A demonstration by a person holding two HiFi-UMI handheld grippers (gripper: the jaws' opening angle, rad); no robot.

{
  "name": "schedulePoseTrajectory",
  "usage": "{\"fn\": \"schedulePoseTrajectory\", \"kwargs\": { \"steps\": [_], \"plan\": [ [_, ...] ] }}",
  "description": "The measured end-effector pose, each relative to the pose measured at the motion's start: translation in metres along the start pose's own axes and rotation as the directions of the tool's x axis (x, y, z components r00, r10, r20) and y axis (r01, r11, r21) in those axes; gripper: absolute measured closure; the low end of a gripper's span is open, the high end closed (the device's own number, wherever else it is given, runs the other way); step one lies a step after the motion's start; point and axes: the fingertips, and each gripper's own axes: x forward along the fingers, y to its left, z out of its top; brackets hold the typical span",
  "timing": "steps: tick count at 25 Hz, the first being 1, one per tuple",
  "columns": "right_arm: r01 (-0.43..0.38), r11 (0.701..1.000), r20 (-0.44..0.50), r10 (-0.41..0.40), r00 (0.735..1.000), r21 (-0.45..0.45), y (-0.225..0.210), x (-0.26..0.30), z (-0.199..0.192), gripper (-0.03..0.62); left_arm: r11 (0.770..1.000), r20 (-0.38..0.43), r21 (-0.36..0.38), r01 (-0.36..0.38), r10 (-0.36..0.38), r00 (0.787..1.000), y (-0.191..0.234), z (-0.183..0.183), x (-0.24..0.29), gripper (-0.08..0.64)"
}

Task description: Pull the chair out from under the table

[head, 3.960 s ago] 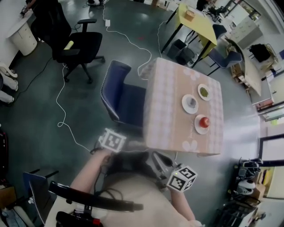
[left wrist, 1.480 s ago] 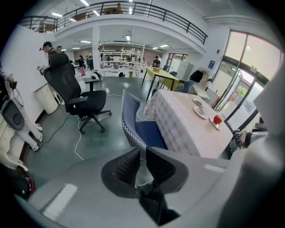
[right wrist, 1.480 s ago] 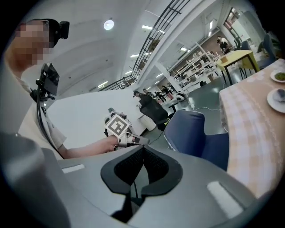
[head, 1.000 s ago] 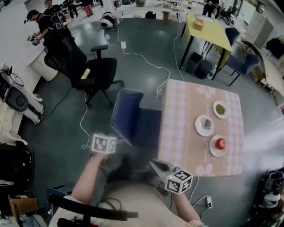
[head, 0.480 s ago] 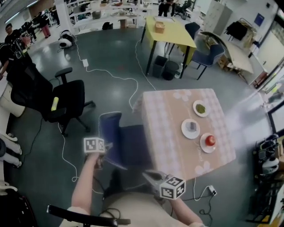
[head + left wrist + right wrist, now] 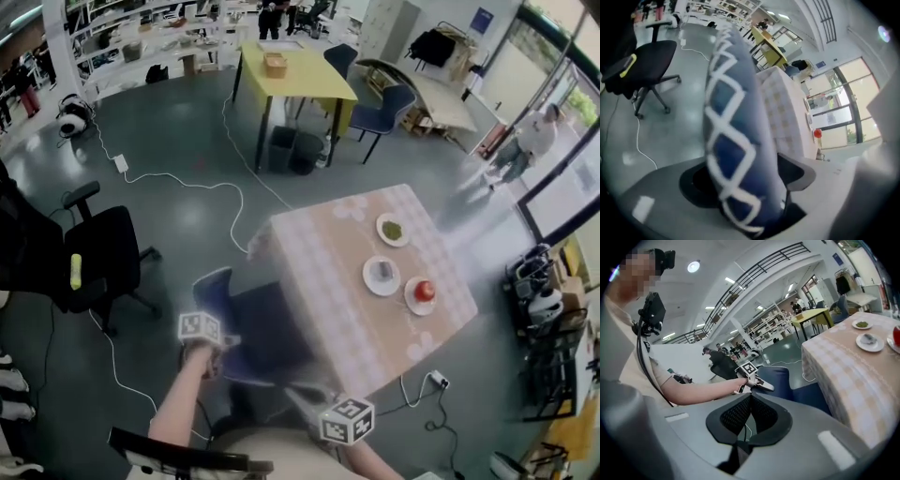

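Clamping blue chair (image 6: 251, 330) backrest (image 6: 736, 140): left gripper (image 6: 747, 178), jaws just closing onto it | right gripper (image 6: 750, 399): jaws together, empty | chair: seat under checked table (image 6: 323, 272), backrest outside its near edge

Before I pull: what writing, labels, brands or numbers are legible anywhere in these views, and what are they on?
No words or numbers can be read in any view.
Blue wall sign: too small to read.
Marker cubes: black-and-white square patterns only, no letters or digits.
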Motion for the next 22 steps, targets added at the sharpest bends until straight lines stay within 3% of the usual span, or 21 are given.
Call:
{"fn": "schedulePoseTrajectory", "kwargs": {
  "steps": [4,11,16,22],
  "plan": [
    [-0.015,0.998,0.003,0.015,1.000,0.053,-0.009,-0.009,-0.005,0.580,0.998,-0.034,0.029,-0.064,0.065,0.997,0.009,0.001,0.004,0.234],
    [-0.075,0.997,0.018,0.075,0.997,-0.006,-0.012,-0.037,-0.004,0.580,0.979,0.023,-0.124,-0.162,0.166,0.986,0.032,-0.003,0.004,0.370],
    [-0.075,0.992,-0.060,0.069,0.996,-0.101,-0.036,-0.056,-0.018,0.580,0.963,0.039,-0.177,-0.205,0.215,0.976,0.032,-0.008,0.010,0.391],
    [-0.079,0.990,-0.111,0.066,0.992,-0.118,-0.031,-0.063,-0.025,0.580,0.963,0.065,-0.190,-0.190,0.206,0.976,0.045,-0.025,-0.001,0.394]
  ]
}}
